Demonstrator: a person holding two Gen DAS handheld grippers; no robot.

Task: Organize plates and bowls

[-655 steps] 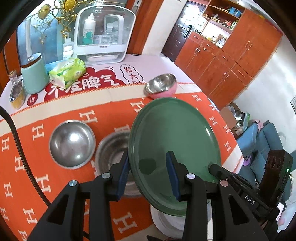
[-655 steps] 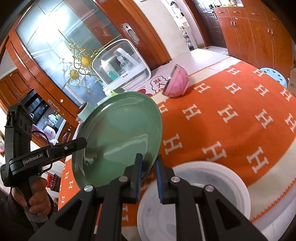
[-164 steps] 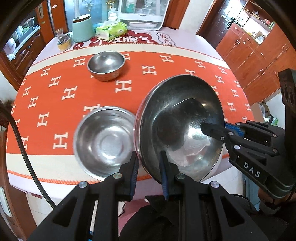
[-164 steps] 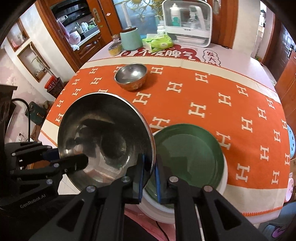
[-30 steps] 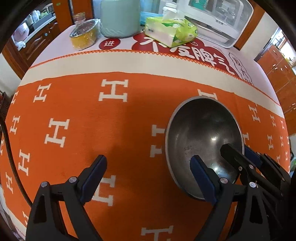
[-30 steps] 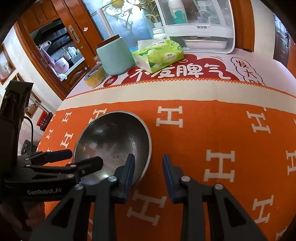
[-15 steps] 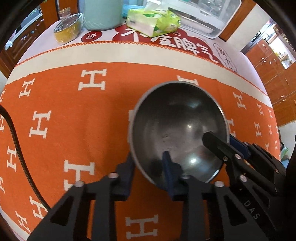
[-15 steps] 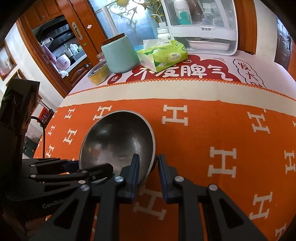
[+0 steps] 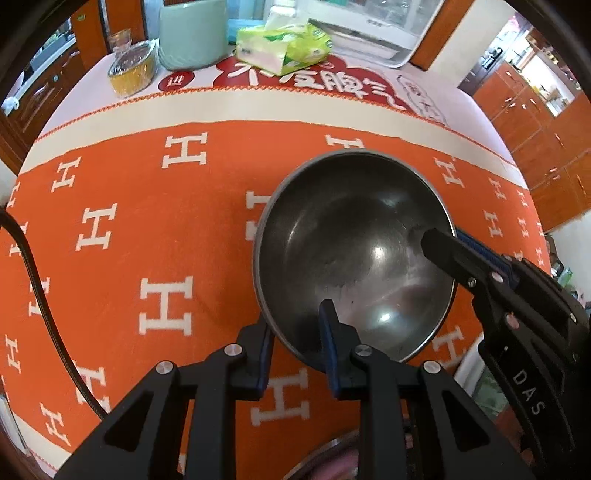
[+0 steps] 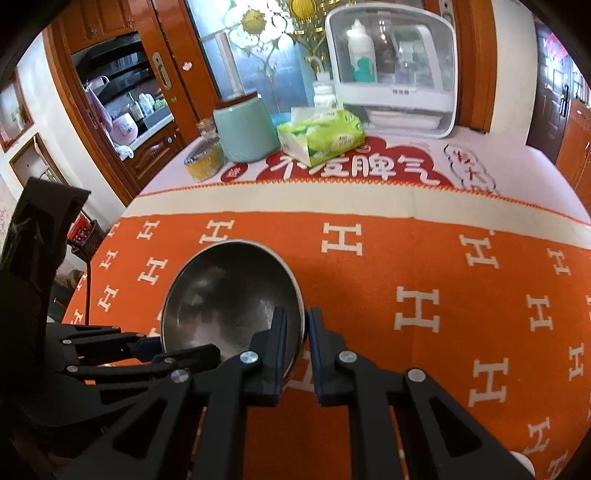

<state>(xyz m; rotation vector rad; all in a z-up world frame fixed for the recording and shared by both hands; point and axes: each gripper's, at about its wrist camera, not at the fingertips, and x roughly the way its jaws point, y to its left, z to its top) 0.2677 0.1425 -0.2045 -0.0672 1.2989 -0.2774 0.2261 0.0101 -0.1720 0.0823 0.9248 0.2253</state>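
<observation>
A steel bowl (image 9: 351,251) hangs tilted just above the orange cloth (image 9: 155,221), held by both grippers. My left gripper (image 9: 295,325) has its jaws closing on the bowl's near rim, one pad inside and one outside. From the right, my right gripper's fingers (image 9: 439,247) reach over the opposite rim. In the right wrist view the right gripper (image 10: 295,321) is shut on the rim of the bowl (image 10: 225,295). The left gripper's fingers (image 10: 184,354) hold its lower left edge there.
At the table's far end stand a mint canister (image 9: 192,33), a green tissue pack (image 9: 284,48), a yellow lidded jar (image 9: 131,74) and a white storage box (image 10: 391,70). A black cable (image 9: 37,288) crosses the left. Another bowl's rim (image 9: 325,458) shows below.
One second ago both grippers stood open around the bowl on the cloth. Both have since closed on its rim and lifted it slightly, tilting it.
</observation>
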